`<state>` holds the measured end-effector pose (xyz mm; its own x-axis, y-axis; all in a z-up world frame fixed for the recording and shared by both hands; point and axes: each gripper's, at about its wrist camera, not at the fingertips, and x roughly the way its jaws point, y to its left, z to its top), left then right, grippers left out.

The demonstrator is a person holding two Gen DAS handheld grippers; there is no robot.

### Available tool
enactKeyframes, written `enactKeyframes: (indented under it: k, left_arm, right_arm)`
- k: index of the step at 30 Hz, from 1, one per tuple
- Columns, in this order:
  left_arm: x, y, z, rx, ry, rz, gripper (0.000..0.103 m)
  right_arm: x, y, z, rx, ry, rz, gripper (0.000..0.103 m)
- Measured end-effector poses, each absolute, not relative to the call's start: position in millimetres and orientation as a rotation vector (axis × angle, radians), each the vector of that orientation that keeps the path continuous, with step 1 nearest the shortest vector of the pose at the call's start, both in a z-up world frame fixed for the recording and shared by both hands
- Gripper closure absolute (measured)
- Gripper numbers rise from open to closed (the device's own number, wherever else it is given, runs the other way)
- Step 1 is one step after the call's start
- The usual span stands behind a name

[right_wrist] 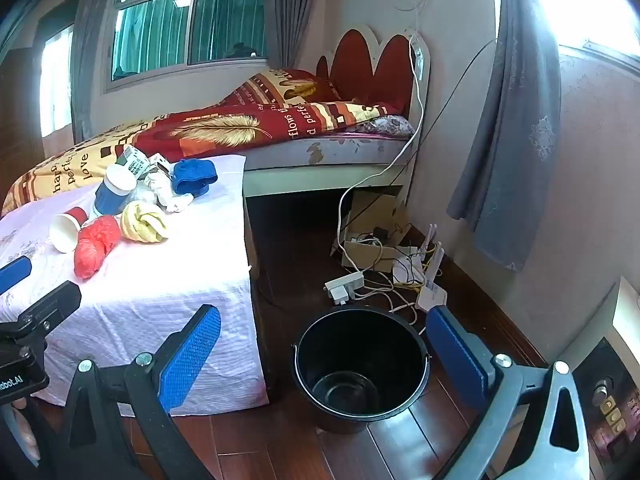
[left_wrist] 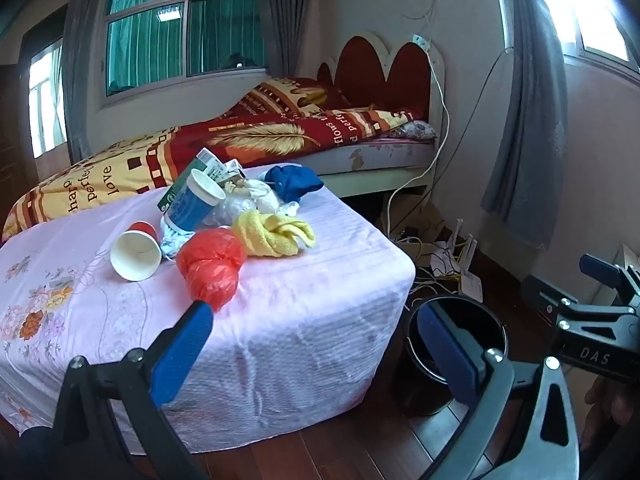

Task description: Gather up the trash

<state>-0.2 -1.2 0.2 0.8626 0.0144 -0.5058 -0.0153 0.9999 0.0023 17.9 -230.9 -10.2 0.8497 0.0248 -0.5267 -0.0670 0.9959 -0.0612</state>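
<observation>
A pile of trash lies on a table under a pink cloth (left_wrist: 280, 320): a red plastic bag (left_wrist: 212, 264), a red paper cup on its side (left_wrist: 136, 250), a blue paper cup (left_wrist: 196, 202), a green carton (left_wrist: 200, 172), crumpled white wrappers (left_wrist: 256, 196), a yellow cloth (left_wrist: 276, 232) and a blue cloth (left_wrist: 294, 182). An empty black bucket (right_wrist: 360, 364) stands on the floor right of the table. My left gripper (left_wrist: 316, 340) is open and empty, its left finger near the red bag. My right gripper (right_wrist: 324, 344) is open and empty above the bucket.
A bed with a red and yellow quilt (left_wrist: 240, 136) stands behind the table. Cables, a power strip (right_wrist: 344, 286), a router (right_wrist: 432, 292) and a cardboard box (right_wrist: 372, 240) clutter the wooden floor by the wall. Grey curtains (right_wrist: 516, 128) hang at the right.
</observation>
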Motion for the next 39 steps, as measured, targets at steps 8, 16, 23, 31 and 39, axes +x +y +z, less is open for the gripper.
enactKeyframes:
  k: [8,16,23,31,39]
  left_arm:
    - [-3.3,0.9,4.1,-0.012,0.524,0.012,0.0]
    - [-6.4,2.2,5.4,-0.009,0.508,0.017,0.0]
    - [-7.5,4.0,4.5,-0.012,0.509,0.022,0.0]
    - [-8.0,4.3,3.5,-0.012,0.512,0.023,0.0]
    - [-8.1,5.0,2.4,-0.015,0.51,0.022,0.0]
  right_arm:
    - [17.2,-232.7,-8.0,-0.064,0.55,0.056,0.0]
    - [13.9,-230.5,-4.2,-0.066,0.527,0.064,0.0]
    - [8.9,-228.6,-2.0,-0.079,0.502,0.075,0.0]
    - [10.8,-226.8,-2.7,-0.082,0.51,0.076,0.0]
    - [11.2,-226.6,-3.3,-0.081,0.511,0.075,0.0]
